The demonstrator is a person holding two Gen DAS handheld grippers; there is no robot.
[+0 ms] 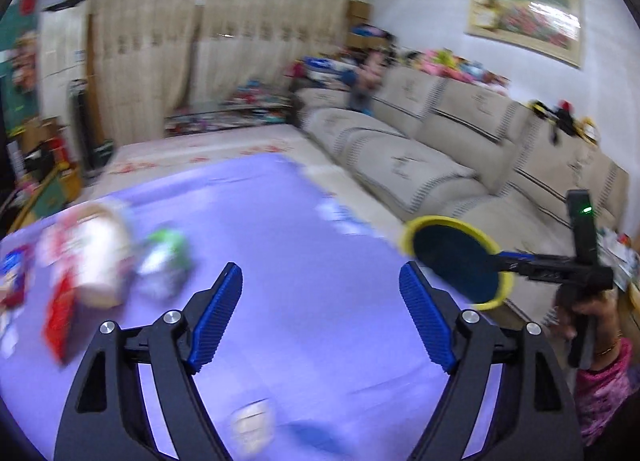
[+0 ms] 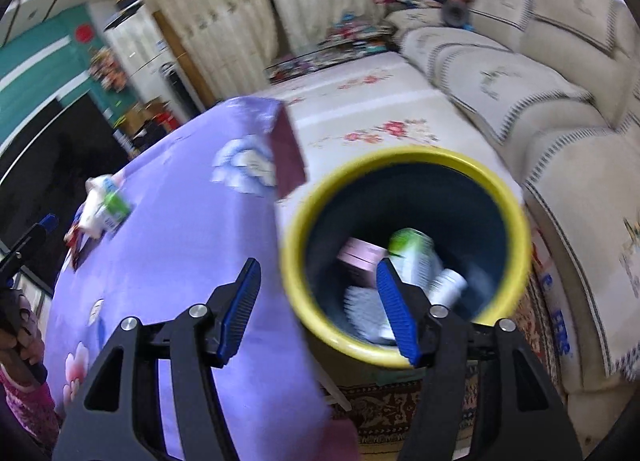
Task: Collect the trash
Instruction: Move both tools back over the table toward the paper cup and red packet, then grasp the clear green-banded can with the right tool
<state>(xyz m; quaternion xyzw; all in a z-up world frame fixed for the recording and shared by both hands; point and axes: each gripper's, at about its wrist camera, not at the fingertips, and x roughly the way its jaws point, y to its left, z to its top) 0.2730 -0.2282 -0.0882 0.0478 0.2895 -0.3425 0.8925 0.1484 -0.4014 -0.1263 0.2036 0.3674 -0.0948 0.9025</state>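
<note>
yellow-rimmed, dark blue inside, the bin [image 2: 404, 257] already holds part of the haul: a green-and-white bottle [image 2: 414, 257], a pink container [image 2: 358, 257] and a pale piece beside them. it sits off the purple tabletop [image 2: 180, 261], on the side toward the beige sofa [image 2: 520, 101]. the right tool [image 2: 320, 309] hovers at the bin's near rim, spread wide and gripping nothing, one finger over the opening. on the tabletop, well apart from the bin, more trash waits: a white-and-red wrapper [image 1: 86, 261], a green-and-white packet [image 1: 166, 265] just beside it, and a small pale item [image 1: 254, 433] (too blurred to name). the left tool [image 1: 320, 321] hangs over the cloth, also released and empty. my judgement: partly done, several pieces left.
</note>
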